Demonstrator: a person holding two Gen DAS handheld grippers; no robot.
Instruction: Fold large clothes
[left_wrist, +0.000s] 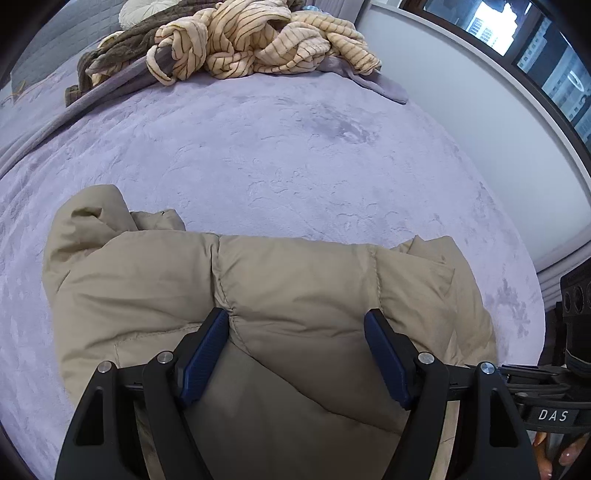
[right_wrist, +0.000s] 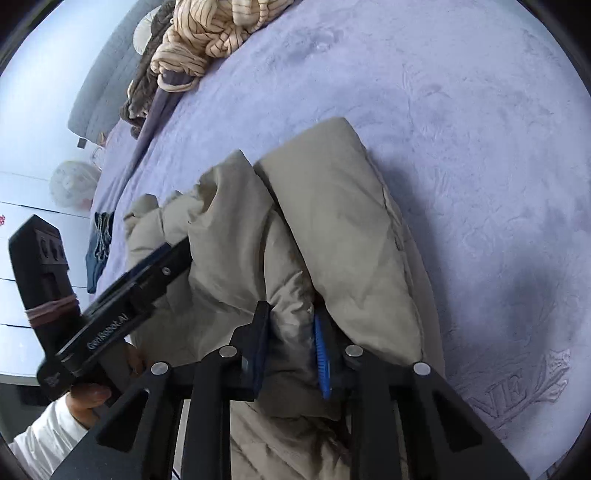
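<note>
A beige puffer jacket lies folded over on a lilac bed cover. My left gripper is open, its blue pads spread wide just above the jacket's quilted top. In the right wrist view the jacket is bunched in thick folds. My right gripper is shut on a fold of the jacket, with padded fabric pinched between its blue pads. The left gripper's body shows at the left of that view, over the jacket.
A heap of cream striped fabric and a brown blanket lie at the far end of the bed. Dark blue clothing lies at the bed's left edge. A wall and window are on the right.
</note>
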